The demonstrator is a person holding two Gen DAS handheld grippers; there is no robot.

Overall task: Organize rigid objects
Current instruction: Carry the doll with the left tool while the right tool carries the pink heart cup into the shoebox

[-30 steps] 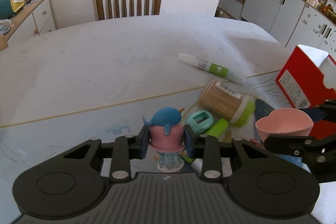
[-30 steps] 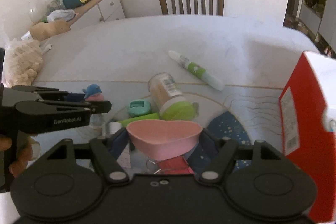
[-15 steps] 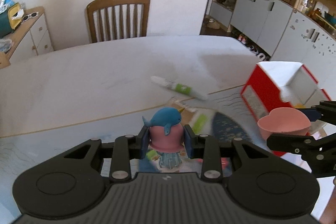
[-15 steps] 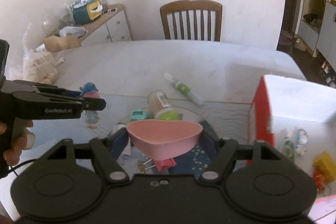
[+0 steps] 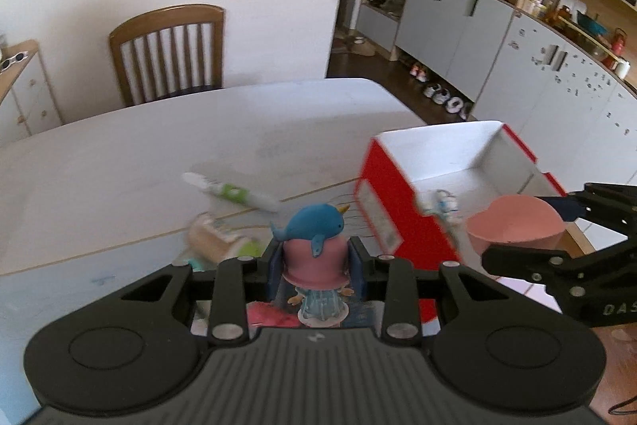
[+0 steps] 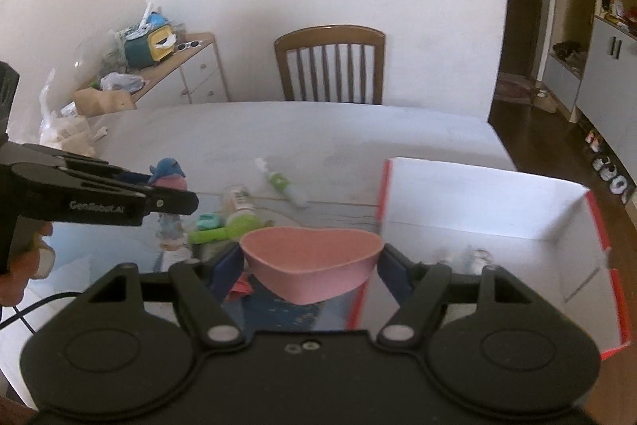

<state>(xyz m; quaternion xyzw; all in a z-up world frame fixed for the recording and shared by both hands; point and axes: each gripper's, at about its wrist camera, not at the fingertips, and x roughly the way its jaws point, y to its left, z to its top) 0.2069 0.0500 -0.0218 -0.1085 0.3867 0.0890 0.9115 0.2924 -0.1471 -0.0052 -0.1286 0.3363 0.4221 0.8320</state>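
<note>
Left tongs (image 5: 314, 261): pinching the small blue-and-pink narwhal figurine (image 5: 314, 245) at its pink middle, lifted clear of the table.
Right tongs (image 6: 312, 261): pressed on the pink heart-shaped plastic bowl (image 6: 312, 259), gripped across its walls.
Handling: both likely light, stiff, smooth; the figurine is top-heavy, so a mid-body hold suits it.
Beyond the right tongs: open red-and-white cardboard box (image 6: 497, 202), the probable drop spot.
Further ahead of the left tongs: white-and-green tube (image 5: 233, 192) on the white table (image 5: 119, 154).
</note>
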